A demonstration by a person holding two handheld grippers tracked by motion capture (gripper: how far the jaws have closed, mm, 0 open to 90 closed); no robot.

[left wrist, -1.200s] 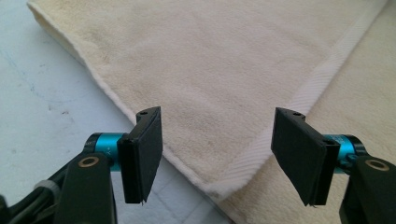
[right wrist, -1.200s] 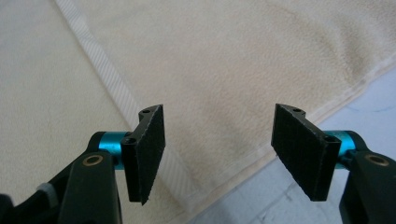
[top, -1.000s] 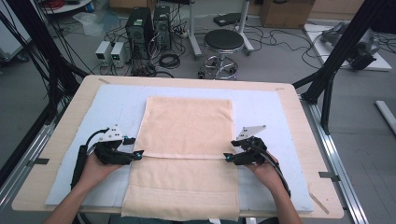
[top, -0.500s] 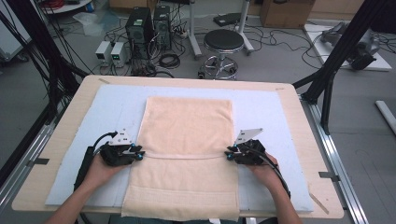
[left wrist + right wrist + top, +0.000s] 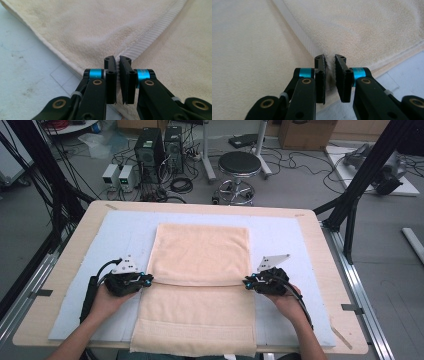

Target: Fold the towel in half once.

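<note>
The left gripper rises from six o'clock, its two black jaws nearly together after closing, pinching the ribbed hem of the cream towel at the picture's middle. The hem runs from there toward one o'clock. Pale blue mat lies bare from eight to ten o'clock.

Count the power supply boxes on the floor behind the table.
2. The left box and the right box stand side by side left of the black computer tower; others may be hidden.
</note>
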